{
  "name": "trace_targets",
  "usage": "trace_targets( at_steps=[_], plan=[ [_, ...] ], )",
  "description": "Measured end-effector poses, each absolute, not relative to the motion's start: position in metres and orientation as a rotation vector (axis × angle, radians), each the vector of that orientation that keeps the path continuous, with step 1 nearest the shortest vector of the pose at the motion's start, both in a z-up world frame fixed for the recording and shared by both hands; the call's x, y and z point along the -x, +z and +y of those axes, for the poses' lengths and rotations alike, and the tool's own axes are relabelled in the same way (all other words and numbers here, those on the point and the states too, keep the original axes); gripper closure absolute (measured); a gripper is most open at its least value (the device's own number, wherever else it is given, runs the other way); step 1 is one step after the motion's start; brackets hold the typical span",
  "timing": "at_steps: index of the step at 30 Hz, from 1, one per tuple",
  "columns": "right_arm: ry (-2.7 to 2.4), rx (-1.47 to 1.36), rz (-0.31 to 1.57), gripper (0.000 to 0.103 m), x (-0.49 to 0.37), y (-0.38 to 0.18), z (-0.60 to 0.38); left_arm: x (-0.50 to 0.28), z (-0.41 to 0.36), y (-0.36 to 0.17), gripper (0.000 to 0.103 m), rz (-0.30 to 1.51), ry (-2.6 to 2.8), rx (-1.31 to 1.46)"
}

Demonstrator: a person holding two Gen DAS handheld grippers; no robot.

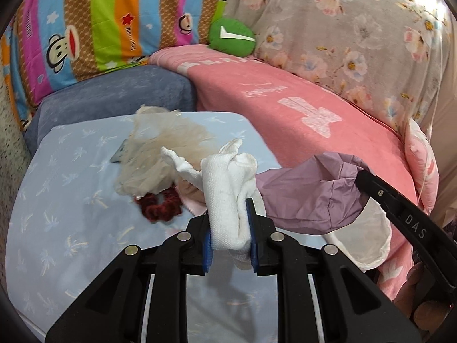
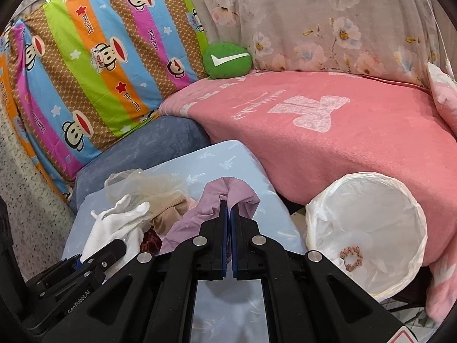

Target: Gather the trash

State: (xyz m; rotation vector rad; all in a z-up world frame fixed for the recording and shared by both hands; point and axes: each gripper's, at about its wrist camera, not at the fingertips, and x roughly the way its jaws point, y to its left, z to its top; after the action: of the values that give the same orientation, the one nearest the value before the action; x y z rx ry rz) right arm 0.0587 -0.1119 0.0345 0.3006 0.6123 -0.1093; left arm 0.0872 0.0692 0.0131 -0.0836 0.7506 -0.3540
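White cloth (image 1: 225, 197) clamped in your left tongs (image 1: 230, 230); your right tongs (image 2: 228, 214) pinch lilac fabric (image 2: 211, 203) beside the lined bin (image 2: 365, 228)

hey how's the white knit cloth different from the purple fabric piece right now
The white knit cloth is thick and textured, bunched between the left gripper's pads; the thin, smooth purple fabric piece is pinched by the shut right gripper. The white cloth stands up in a wad, while the purple piece drapes down loosely. Both are held above the light blue cushion.
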Motion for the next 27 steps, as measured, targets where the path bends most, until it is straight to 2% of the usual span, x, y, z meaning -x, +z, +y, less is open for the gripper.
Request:
trace_targets(
  at_steps=[14, 27],
  plan=[
    [-0.248, -0.363, 0.511, 0.102, -0.010, 0.061, -0.208, -0.069, -0.011, 0.032, 0.084, 0.709, -0.476, -0.012],
    [-0.359, -0.408, 0.474, 0.102, 0.018, 0.058, -0.271, -0.061, -0.073, 0.030, 0.083, 0.721, -0.575, -0.088]
  ],
)
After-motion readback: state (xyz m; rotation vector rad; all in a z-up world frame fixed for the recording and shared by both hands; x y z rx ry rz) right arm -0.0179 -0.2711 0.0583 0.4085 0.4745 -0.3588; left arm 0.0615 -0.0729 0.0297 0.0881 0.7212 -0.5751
